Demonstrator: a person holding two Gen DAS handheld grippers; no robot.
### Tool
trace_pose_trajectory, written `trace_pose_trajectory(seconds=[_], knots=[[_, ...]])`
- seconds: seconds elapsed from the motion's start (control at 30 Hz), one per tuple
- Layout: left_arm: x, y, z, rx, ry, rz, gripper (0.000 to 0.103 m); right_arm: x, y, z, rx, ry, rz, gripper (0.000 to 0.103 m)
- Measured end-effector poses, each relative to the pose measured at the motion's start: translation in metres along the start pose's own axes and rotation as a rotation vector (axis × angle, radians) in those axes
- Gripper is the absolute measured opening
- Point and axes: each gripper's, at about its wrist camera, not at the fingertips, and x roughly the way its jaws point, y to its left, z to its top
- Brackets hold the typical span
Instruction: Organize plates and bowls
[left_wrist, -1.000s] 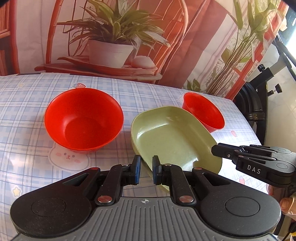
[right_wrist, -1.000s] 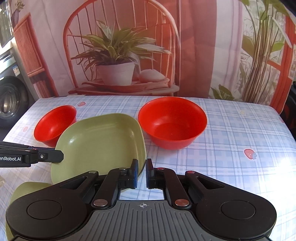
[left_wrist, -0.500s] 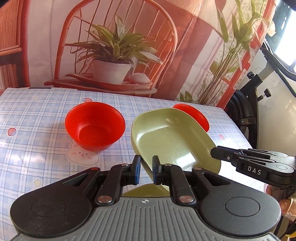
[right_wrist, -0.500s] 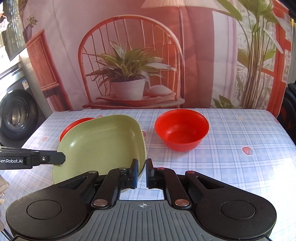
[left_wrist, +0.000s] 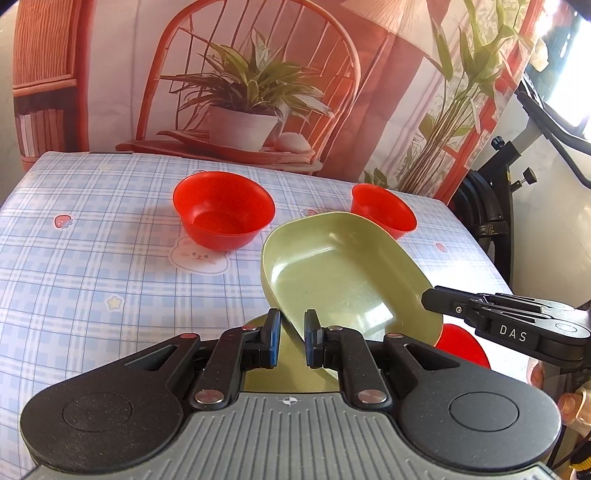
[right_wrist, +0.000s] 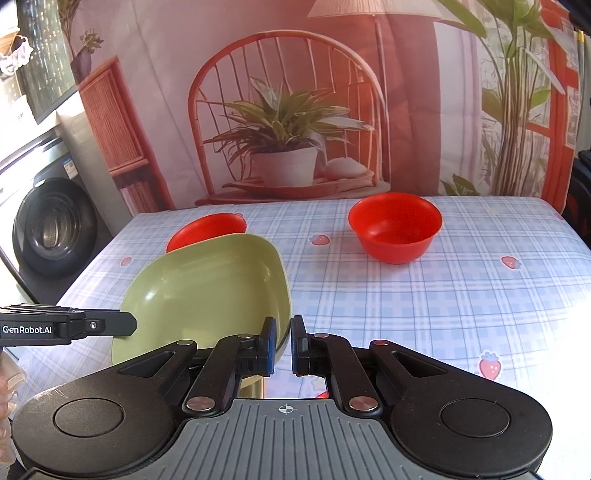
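A green square plate (left_wrist: 343, 273) hangs tilted above the table, held by both grippers on opposite rims; it also shows in the right wrist view (right_wrist: 210, 291). My left gripper (left_wrist: 291, 341) is shut on its near rim. My right gripper (right_wrist: 282, 349) is shut on its other rim. A large red bowl (left_wrist: 223, 210) stands on the checked tablecloth, also in the right wrist view (right_wrist: 395, 226). A smaller red bowl (left_wrist: 382, 210) stands behind the plate, also in the right wrist view (right_wrist: 207, 230). Another green plate (left_wrist: 288, 373) and a red dish (left_wrist: 463, 349) lie below the held plate.
The table (left_wrist: 92, 266) has a blue checked cloth, and its right edge is near an exercise machine (left_wrist: 491, 199). A printed backdrop hangs behind the table. A washing machine (right_wrist: 48, 229) stands to the left in the right wrist view.
Both grippers have lifted the green plate and drawn it back toward me. The red bowls look smaller and farther away. A second green plate and a red dish now show underneath.
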Motion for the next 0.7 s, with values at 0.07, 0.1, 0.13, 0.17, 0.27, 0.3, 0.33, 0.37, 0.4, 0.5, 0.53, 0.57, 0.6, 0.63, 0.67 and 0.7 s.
trace_pose_trajectory(seconds=[0.07,0.1,0.13,0.17,0.27,0.3,0.33,0.37,0.4,0.5,0.53,0.57,0.6,0.63,0.67,0.7], knots=[[-0.002,0.003,-0.005,-0.003,0.004,0.001,0.014,-0.002,0.003,-0.006,0.005,0.006,0.006,0.008],[-0.004,0.005,-0.008,-0.007,0.005,0.003,0.014,-0.003,0.005,-0.009,0.008,0.011,0.010,0.008],[-0.005,0.006,-0.010,-0.010,0.007,0.004,0.014,-0.004,0.007,-0.012,0.009,0.014,0.012,0.008],[-0.007,0.007,-0.013,-0.015,0.010,0.005,0.014,-0.005,0.008,-0.014,0.010,0.016,0.013,0.008],[-0.010,0.010,-0.021,-0.019,0.013,0.008,0.014,-0.007,0.012,-0.021,0.009,0.025,0.016,0.008],[-0.010,0.010,-0.022,-0.022,0.014,0.009,0.014,-0.007,0.013,-0.023,0.009,0.028,0.016,0.008],[-0.011,0.011,-0.024,-0.025,0.015,0.009,0.014,-0.007,0.014,-0.025,0.008,0.031,0.015,0.008],[-0.012,0.012,-0.026,-0.027,0.016,0.009,0.014,-0.007,0.015,-0.026,0.007,0.034,0.015,0.008],[-0.013,0.012,-0.028,-0.028,0.016,0.010,0.014,-0.008,0.016,-0.028,0.005,0.036,0.014,0.008],[-0.014,0.013,-0.033,-0.032,0.016,0.011,0.014,-0.008,0.020,-0.032,0.001,0.041,0.009,0.008],[-0.015,0.014,-0.035,-0.036,0.014,0.013,0.014,-0.008,0.020,-0.033,0.003,0.046,0.010,0.008],[-0.015,0.015,-0.036,-0.039,0.013,0.016,0.014,-0.007,0.021,-0.035,0.002,0.050,0.011,0.008],[-0.016,0.015,-0.038,-0.038,0.011,0.021,0.014,-0.007,0.022,-0.036,0.000,0.053,0.009,0.008],[-0.016,0.015,-0.038,-0.035,0.011,0.024,0.014,-0.006,0.023,-0.037,-0.004,0.058,0.007,0.008],[-0.016,0.015,-0.039,-0.033,0.011,0.026,0.014,-0.006,0.024,-0.038,-0.008,0.059,0.005,0.008],[-0.017,0.015,-0.041,-0.031,0.012,0.027,0.014,-0.005,0.025,-0.039,-0.010,0.061,0.003,0.008]])
